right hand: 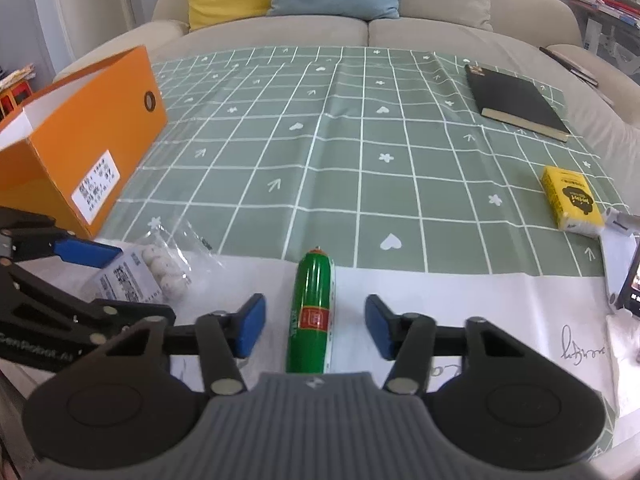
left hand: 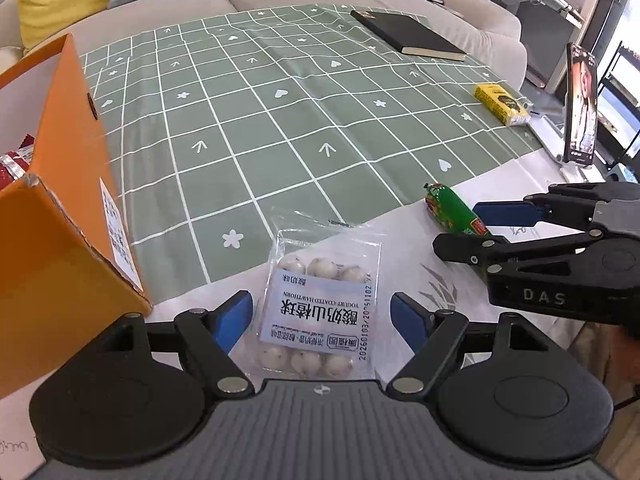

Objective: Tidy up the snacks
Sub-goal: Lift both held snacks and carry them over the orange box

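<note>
At the far left stood the orange box (left hand: 60, 208), open at the top, on the desk (right hand: 500, 312). Inside it, in the left wrist view, a red-wrapped snack (left hand: 12, 166) already lay, so part of the sorting looked done; how much else the box held was hidden.

Just right of the box, the clear bag of yogurt-coated hawthorn balls (left hand: 320, 304) lay flat where the green checked cloth (left hand: 280, 128) gave way to white. The left tool (left hand: 322, 320) hung over it with its blue pads apart, one on each side of the bag, neither plainly touching it.

Further right, the green sausage (right hand: 312, 312) lay lengthwise on the white cover, between the spread pads of the right tool (right hand: 315, 326), with a gap on both sides. Neither snack was gripped.

At the right edge sat a yellow packet (right hand: 570, 200), with a black notebook (right hand: 516, 100) beyond it; whether the packet counted as a snack could not be told. By this reading, at least the bag and the sausage remained to go into the box.
</note>
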